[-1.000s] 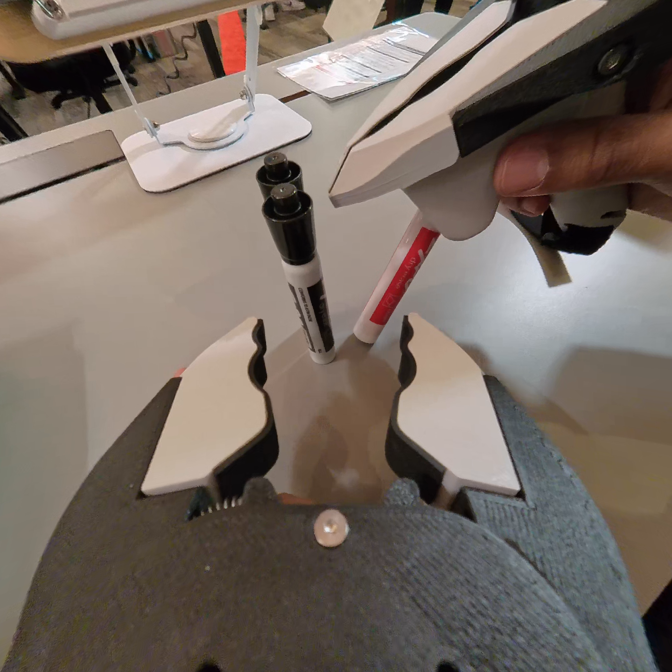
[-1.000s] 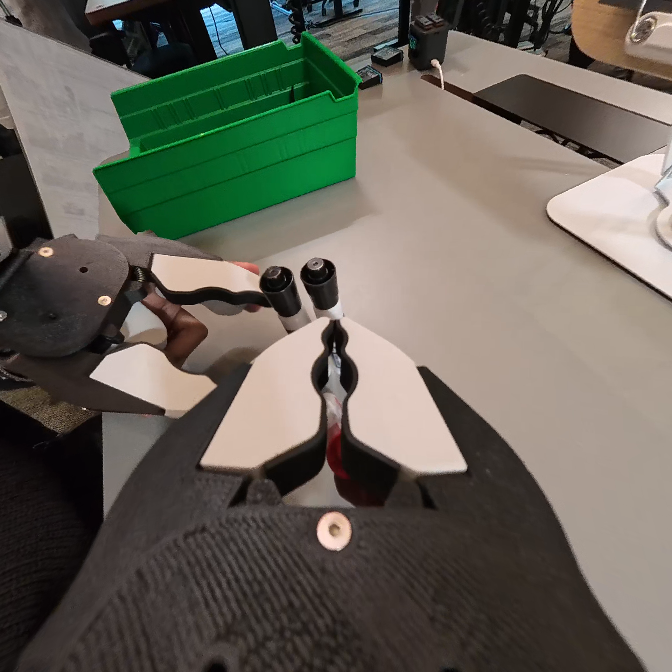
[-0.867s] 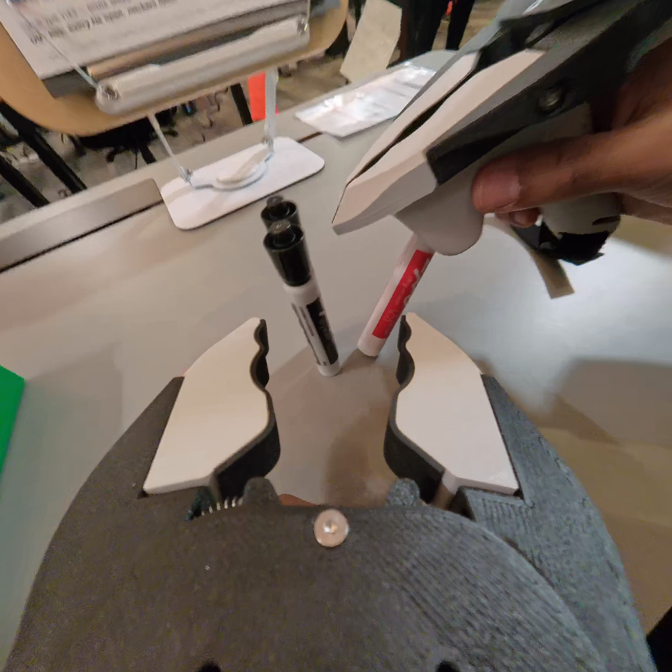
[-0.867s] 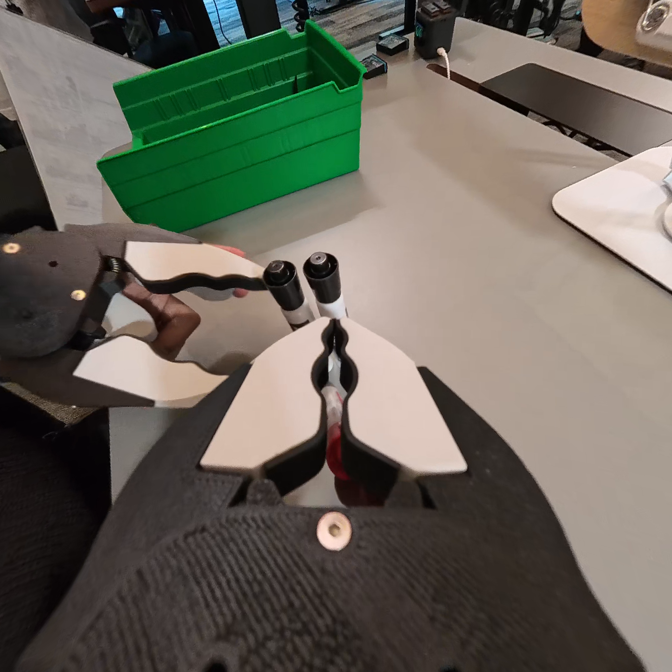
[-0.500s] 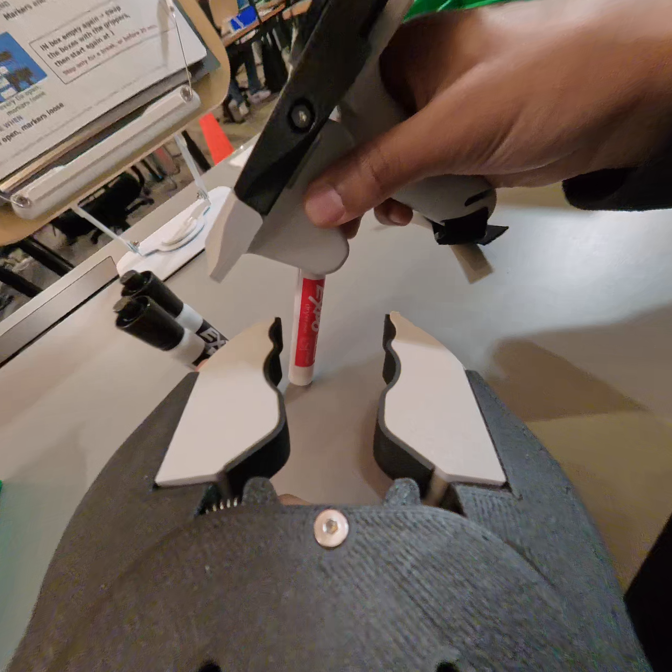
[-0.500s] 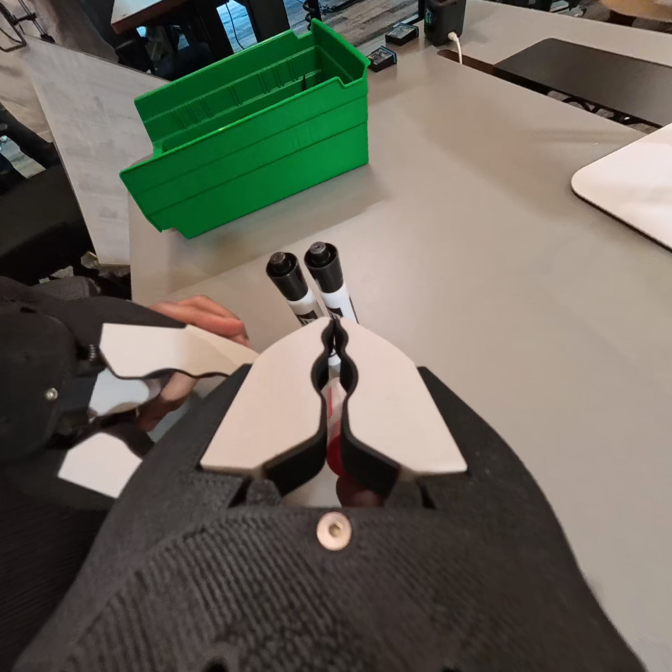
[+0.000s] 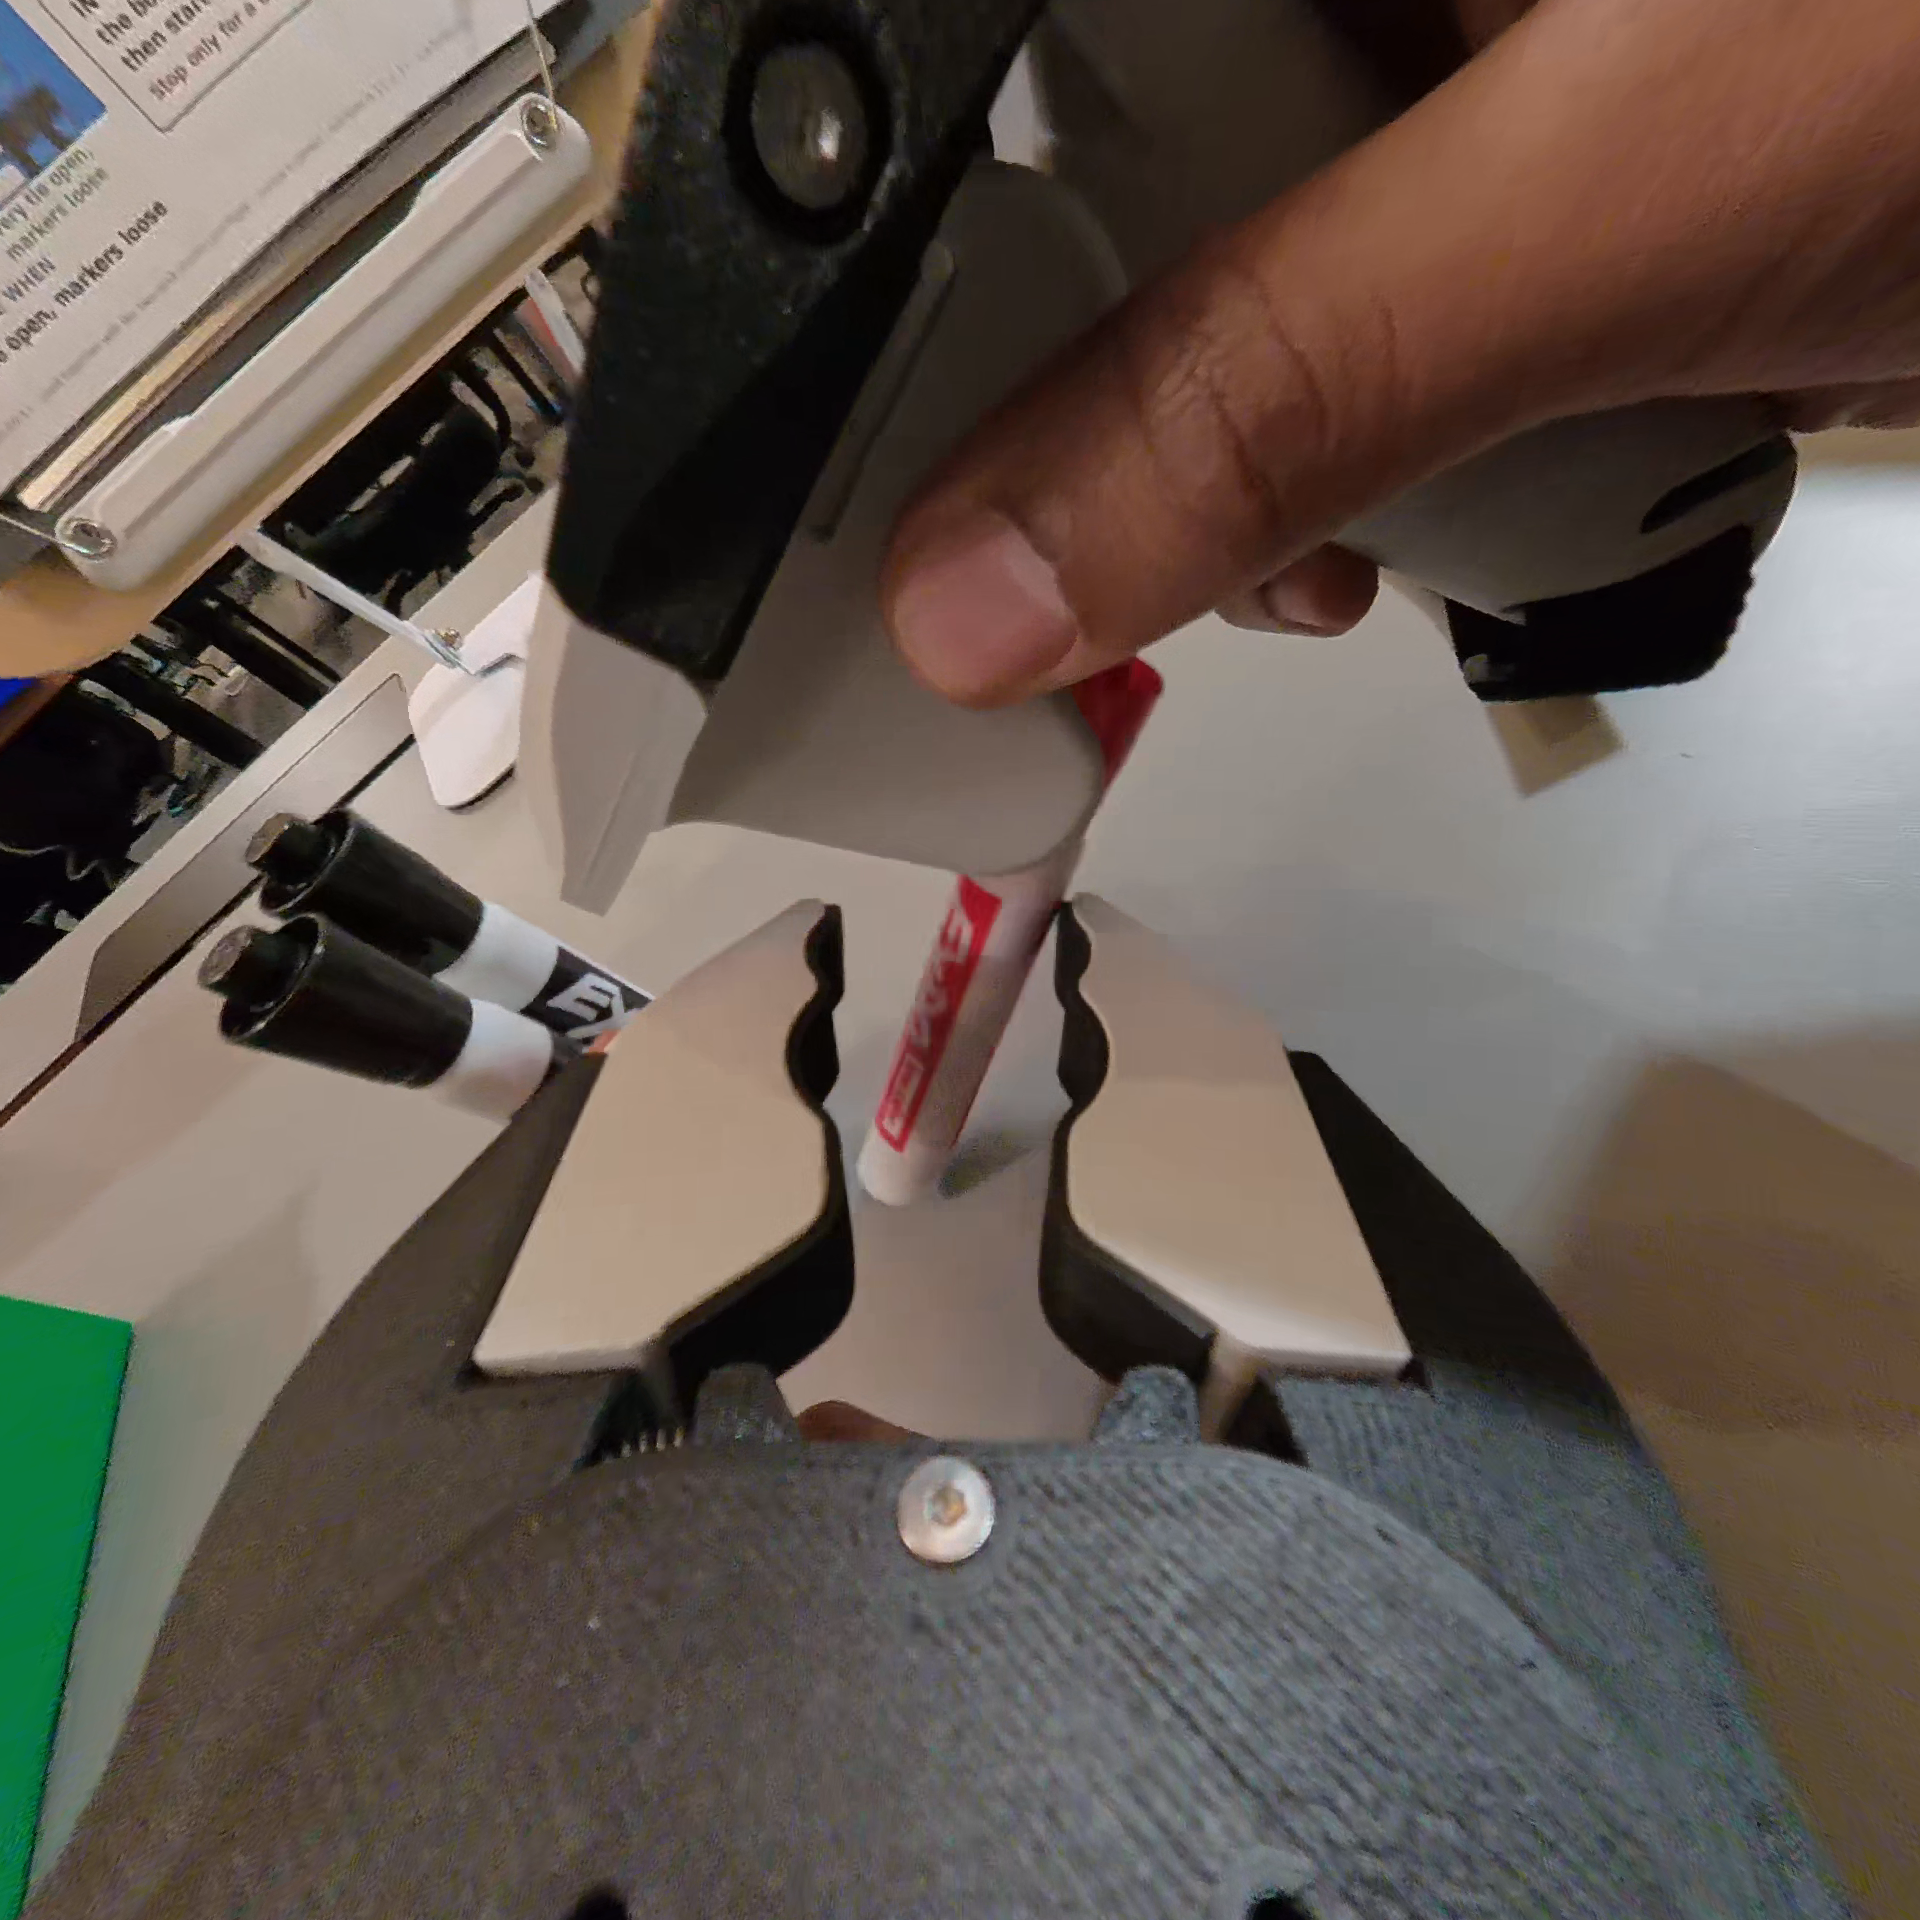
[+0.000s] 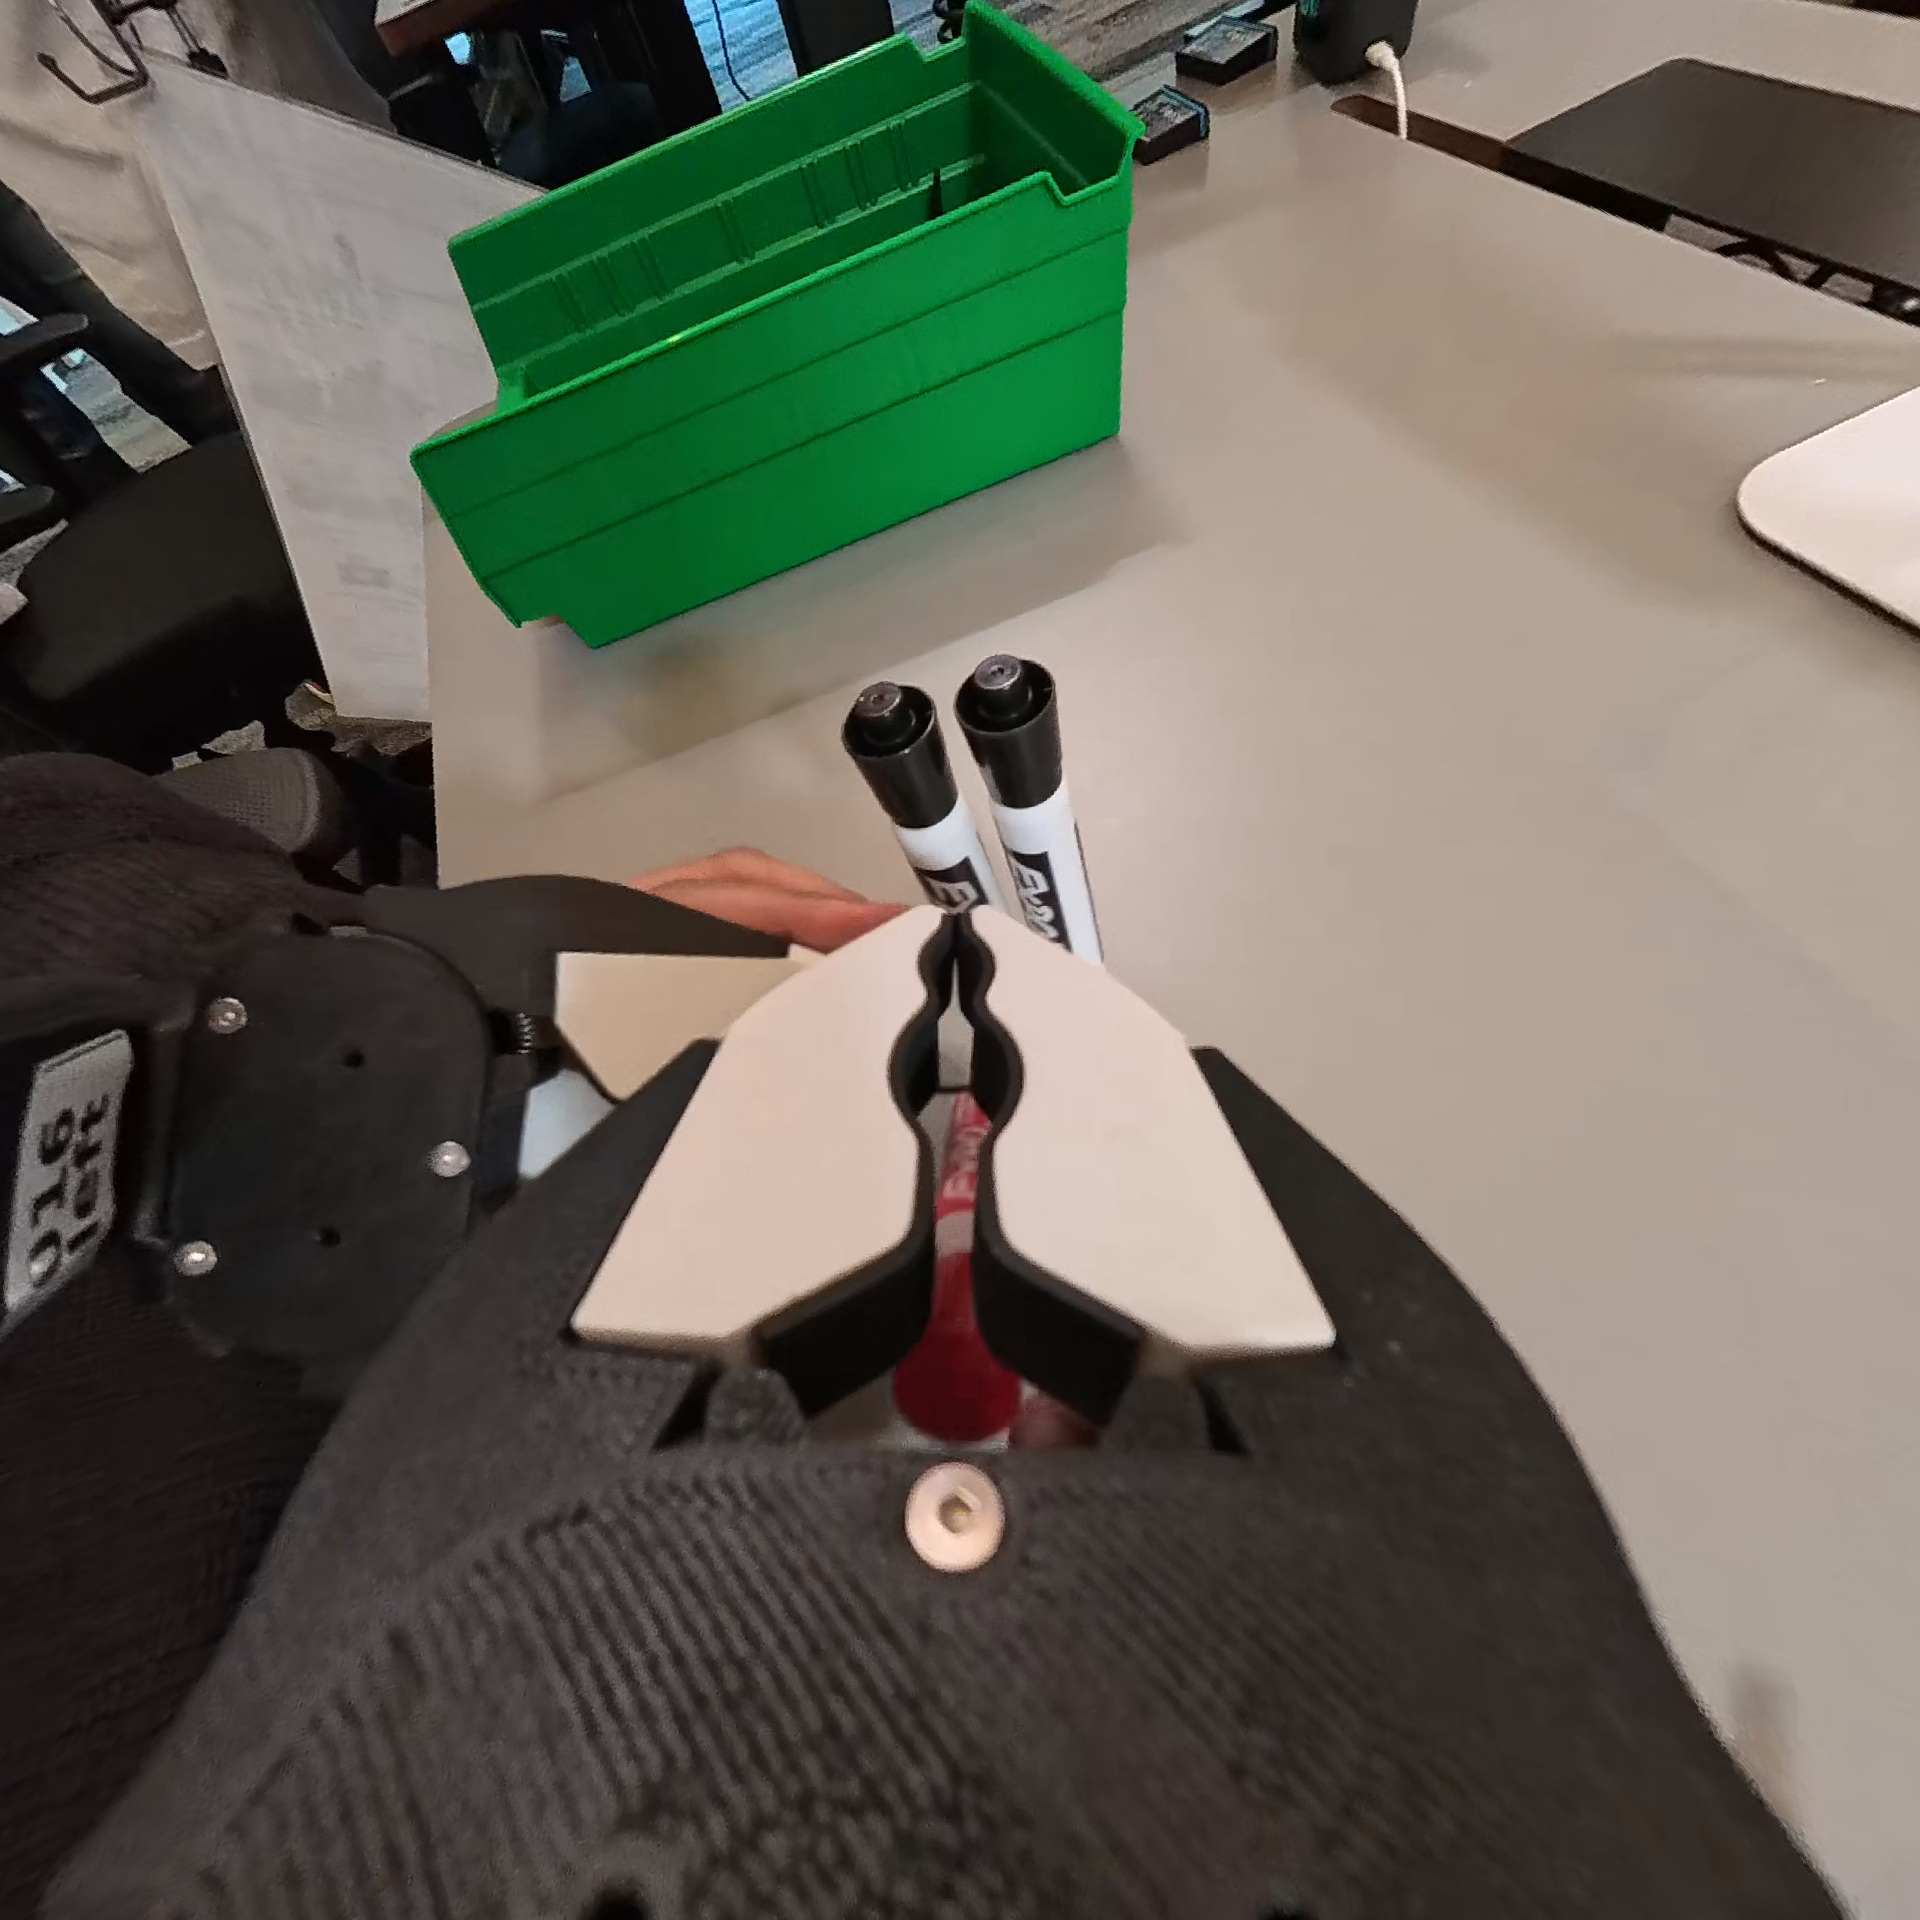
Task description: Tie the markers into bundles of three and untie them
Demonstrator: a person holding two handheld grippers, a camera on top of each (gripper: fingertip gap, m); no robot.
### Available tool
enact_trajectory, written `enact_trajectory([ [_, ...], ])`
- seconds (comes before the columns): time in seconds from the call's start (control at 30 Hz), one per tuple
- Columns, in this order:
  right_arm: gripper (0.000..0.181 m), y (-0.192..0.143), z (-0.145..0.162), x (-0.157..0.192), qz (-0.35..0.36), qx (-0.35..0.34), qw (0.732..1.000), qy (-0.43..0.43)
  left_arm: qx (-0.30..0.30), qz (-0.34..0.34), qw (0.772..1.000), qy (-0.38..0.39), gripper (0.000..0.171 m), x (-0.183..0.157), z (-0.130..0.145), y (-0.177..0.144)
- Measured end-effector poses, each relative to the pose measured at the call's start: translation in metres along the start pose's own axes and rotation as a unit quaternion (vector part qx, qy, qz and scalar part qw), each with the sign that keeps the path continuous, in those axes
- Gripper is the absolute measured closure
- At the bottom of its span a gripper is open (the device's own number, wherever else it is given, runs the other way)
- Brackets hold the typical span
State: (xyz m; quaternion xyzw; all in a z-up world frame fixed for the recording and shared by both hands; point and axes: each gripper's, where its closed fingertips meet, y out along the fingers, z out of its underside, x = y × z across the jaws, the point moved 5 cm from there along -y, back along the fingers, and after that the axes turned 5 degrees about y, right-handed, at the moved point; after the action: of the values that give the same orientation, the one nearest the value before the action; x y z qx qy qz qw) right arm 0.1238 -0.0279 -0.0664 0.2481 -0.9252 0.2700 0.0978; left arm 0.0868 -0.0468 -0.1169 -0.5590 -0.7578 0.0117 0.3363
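The markers numbered three: a red marker [image 7: 961, 1029] stood nearly upright with its white end on the grey table [image 7: 1455, 987], and two black-capped markers [image 7: 395, 977] lay side by side on the same surface just to its left in the left wrist view. The right gripper [image 8: 961, 935] had its jaws pressed together around the red marker [image 8: 956, 1278], whose red cap end showed deep between the white pads near the gripper body, with a hand [image 7: 1299, 343] wrapped around the handle above. The left gripper [image 7: 945, 920] held its jaws apart on either side of the red marker's lower barrel, the right fingertip close against it; whether they touched could not be told. From the right wrist view the two black-capped markers [image 8: 961, 800] pointed their caps toward a green bin [image 8: 790, 343] standing farther back on the table. A clipboard stand [image 7: 260, 260] with a printed sheet rose at the upper left of the left wrist view.
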Motion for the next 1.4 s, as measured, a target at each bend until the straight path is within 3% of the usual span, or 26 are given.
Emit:
enact_trajectory([
  [0.07, 0.181, -0.001, 0.000, 0.001, -0.007, -0.003, 1.000, 0.007, 0.001, 0.004, 1.000, -0.002, 0.150, -0.001, 0.000, 0.000],
  [0.23, 0.181, -0.015, -0.007, -0.002, -0.012, -0.031, 0.999, 0.015, -0.017, 0.042, 0.998, -0.045, 0.152, -0.001, -0.005, -0.006],
  [0.37, 0.181, -0.045, -0.024, -0.011, -0.008, -0.117, 0.993, 0.012, -0.049, 0.084, 0.990, -0.107, 0.152, 0.001, -0.010, -0.015],
  [0.47, 0.161, -0.062, -0.026, -0.020, -0.008, -0.160, 0.987, 0.016, -0.073, 0.099, 0.980, -0.155, 0.152, 0.006, -0.012, -0.019],
  [0.57, 0.148, -0.060, -0.017, -0.023, -0.030, -0.159, 0.986, 0.026, -0.101, 0.085, 0.976, -0.173, 0.152, 0.016, -0.013, -0.023],
  [0.73, 0.150, -0.051, -0.014, 0.002, -0.119, -0.158, 0.980, -0.006, -0.135, 0.059, 0.967, -0.209, 0.153, 0.030, -0.017, -0.031],
  [0.93, 0.140, -0.042, -0.011, 0.019, -0.122, -0.149, 0.979, -0.059, -0.124, 0.067, 0.967, -0.211, 0.153, 0.028, -0.015, -0.030],
  [1.0, 0.145, -0.036, -0.006, 0.021, -0.116, -0.131, 0.982, -0.070, -0.126, 0.069, 0.968, -0.204, 0.153, 0.027, -0.016, -0.031],
  [1.07, 0.162, -0.031, -0.004, 0.022, -0.099, -0.119, 0.984, -0.084, -0.124, 0.065, 0.970, -0.200, 0.153, 0.026, -0.015, -0.032],
  [1.13, 0.163, -0.030, -0.004, 0.022, -0.086, -0.112, 0.986, -0.092, -0.123, 0.060, 0.971, -0.197, 0.153, 0.027, -0.014, -0.033],
  [1.17, 0.163, -0.030, -0.005, 0.022, -0.080, -0.110, 0.986, -0.093, -0.121, 0.051, 0.972, -0.194, 0.151, 0.029, -0.014, -0.034],
  [1.23, 0.163, -0.031, -0.006, 0.018, -0.058, -0.116, 0.987, -0.094, -0.136, 0.036, 0.973, -0.181, 0.105, 0.031, -0.017, -0.040],
  [1.4, 0.163, -0.038, -0.013, 0.000, -0.017, -0.147, 0.987, -0.058, -0.223, -0.039, 0.966, -0.127, 0.095, 0.048, -0.035, -0.076],
])
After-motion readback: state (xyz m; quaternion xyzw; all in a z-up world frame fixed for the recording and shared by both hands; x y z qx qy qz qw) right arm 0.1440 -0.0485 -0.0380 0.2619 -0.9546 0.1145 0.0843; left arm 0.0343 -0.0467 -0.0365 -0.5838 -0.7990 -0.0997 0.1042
